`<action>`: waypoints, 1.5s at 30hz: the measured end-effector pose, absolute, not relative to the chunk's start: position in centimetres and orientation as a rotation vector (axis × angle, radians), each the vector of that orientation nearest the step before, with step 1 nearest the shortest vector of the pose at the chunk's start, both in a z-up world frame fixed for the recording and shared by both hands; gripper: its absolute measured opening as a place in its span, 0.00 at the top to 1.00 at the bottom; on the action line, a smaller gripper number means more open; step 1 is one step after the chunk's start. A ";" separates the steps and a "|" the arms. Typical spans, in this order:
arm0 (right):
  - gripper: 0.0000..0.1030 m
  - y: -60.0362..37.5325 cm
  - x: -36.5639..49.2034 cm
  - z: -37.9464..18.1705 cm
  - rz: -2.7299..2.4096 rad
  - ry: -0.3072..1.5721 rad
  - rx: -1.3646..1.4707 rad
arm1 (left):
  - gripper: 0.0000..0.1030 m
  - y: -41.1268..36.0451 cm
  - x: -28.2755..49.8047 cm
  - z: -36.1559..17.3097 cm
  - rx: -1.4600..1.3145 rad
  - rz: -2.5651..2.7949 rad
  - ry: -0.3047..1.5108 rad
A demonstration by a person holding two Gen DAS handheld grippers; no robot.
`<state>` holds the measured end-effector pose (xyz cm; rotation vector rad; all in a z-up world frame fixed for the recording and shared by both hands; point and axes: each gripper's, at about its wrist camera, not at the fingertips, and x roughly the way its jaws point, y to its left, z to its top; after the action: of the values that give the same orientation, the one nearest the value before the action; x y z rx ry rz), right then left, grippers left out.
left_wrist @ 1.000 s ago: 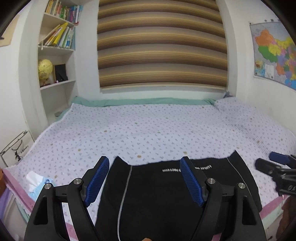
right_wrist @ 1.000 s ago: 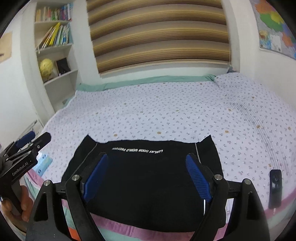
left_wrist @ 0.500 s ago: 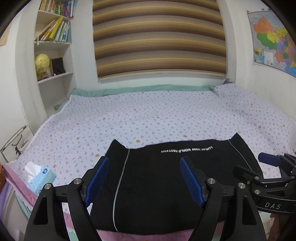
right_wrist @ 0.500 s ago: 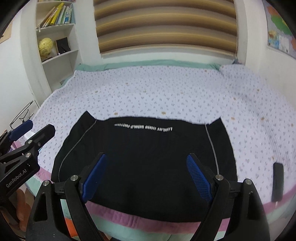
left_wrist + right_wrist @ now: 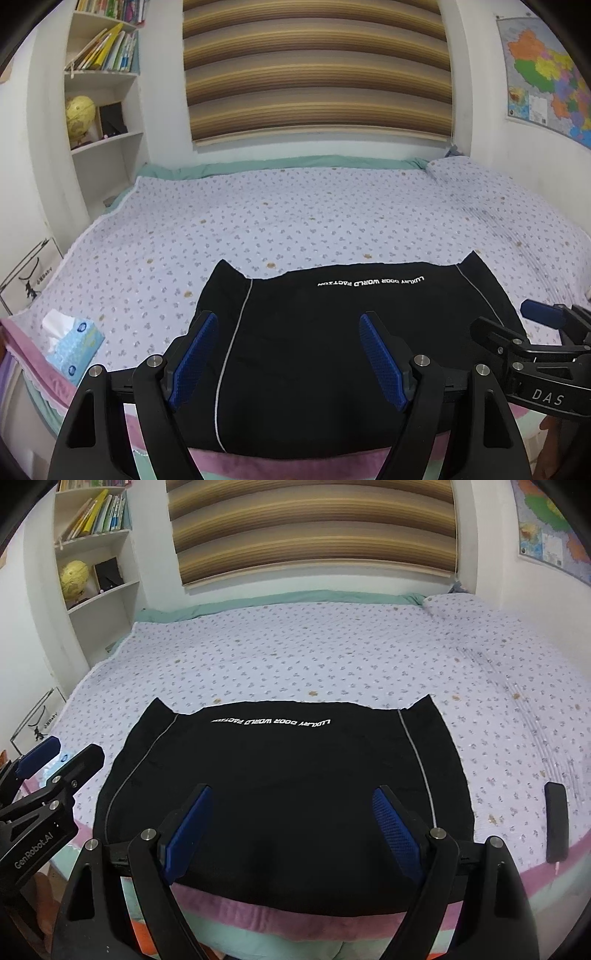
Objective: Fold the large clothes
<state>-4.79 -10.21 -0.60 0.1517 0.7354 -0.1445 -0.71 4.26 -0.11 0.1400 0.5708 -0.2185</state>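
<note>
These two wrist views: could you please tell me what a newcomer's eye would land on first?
First, the large black garment with white lettering and thin grey stripes, spread flat at the near edge of the bed with the lilac flowered cover. Next, the open left gripper with blue pads and the open right gripper hover over its near hem. Behind, a brown striped window blind fills the far wall.
</note>
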 end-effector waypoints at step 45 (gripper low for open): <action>0.13 -10.5 -5.0 -1.0 -0.156 0.743 0.147 | 0.23 3.3 -0.7 -1.2 0.159 -0.202 0.614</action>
<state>-5.02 -10.52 -1.05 0.1474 0.7435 -0.1557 -0.65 3.27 -1.21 0.1592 0.6144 -0.2025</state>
